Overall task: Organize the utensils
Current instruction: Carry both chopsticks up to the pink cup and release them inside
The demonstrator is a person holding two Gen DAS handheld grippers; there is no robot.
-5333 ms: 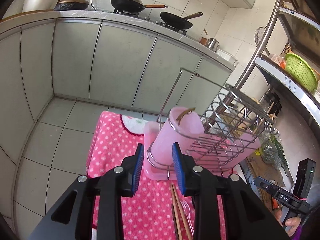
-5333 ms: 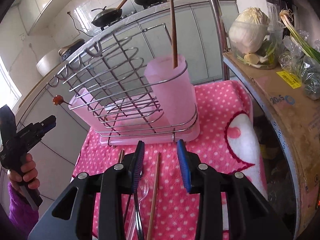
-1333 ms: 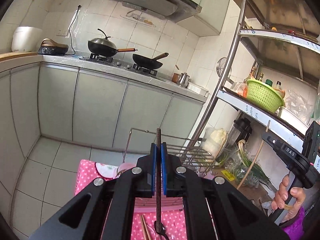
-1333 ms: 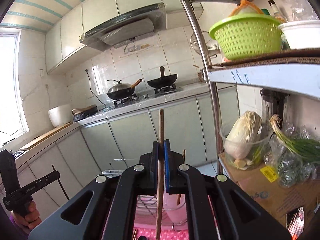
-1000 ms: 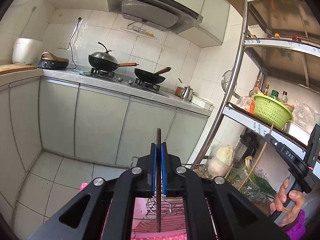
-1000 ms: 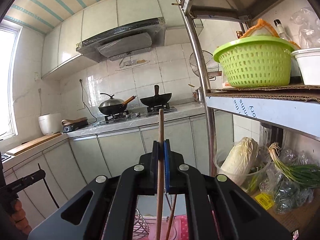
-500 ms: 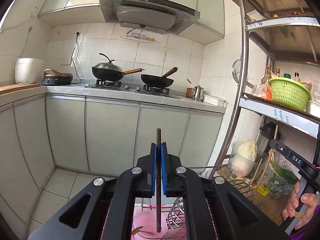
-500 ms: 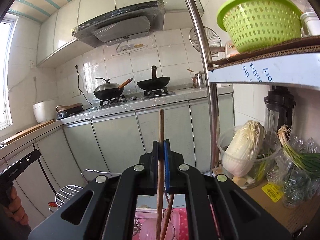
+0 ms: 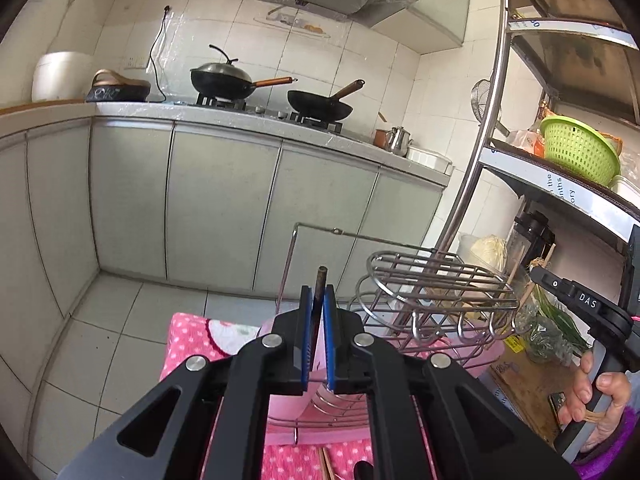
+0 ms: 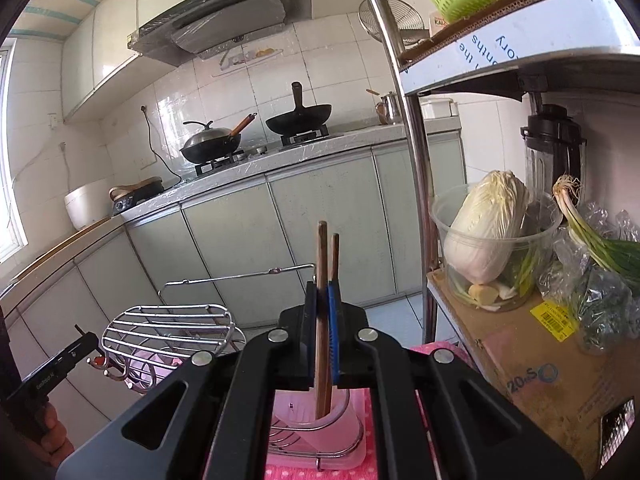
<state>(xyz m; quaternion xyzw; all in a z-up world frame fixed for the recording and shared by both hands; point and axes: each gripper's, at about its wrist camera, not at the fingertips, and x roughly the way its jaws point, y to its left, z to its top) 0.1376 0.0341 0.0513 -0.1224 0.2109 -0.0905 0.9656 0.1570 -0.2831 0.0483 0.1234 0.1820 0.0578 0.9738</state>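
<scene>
Left wrist view: left gripper (image 9: pixel 319 320) at lower centre of frame, blue pads nearly together and clamped on a dark utensil handle (image 9: pixel 320 280). The handle's blunt tip sticks up just above the pads; its lower end is hidden behind the gripper body. Directly below and behind the pads sits the pink cup (image 9: pixel 288 396) of the wire utensil rack (image 9: pixel 432 284). The rack's metal grid spreads to the right of centre, with a thin wire frame rising behind it. The rack stands on a pink polka-dot cloth (image 9: pixel 188 340), lower left of centre. A pair of chopsticks (image 9: pixel 326 462) lies on the cloth at the bottom edge. At far right a hand holds the other gripper's black handle. Kitchen cabinets and stove with two woks fill the upper half.

Right wrist view: right gripper (image 10: pixel 322 320) at lower centre, pads pinched tight on a wooden chopstick (image 10: pixel 321 256) held upright. Its lower end reaches down inside the pink cup (image 10: pixel 296 408) at bottom centre. A second chopstick (image 10: pixel 335 256) stands just beside it on the right, also in the cup; can't tell if the pads touch that one. The rack's wire grid (image 10: pixel 168 328) is at lower left, and the left gripper's black body at the far left edge. A metal shelf with cabbage and green onions fills the right side.
</scene>
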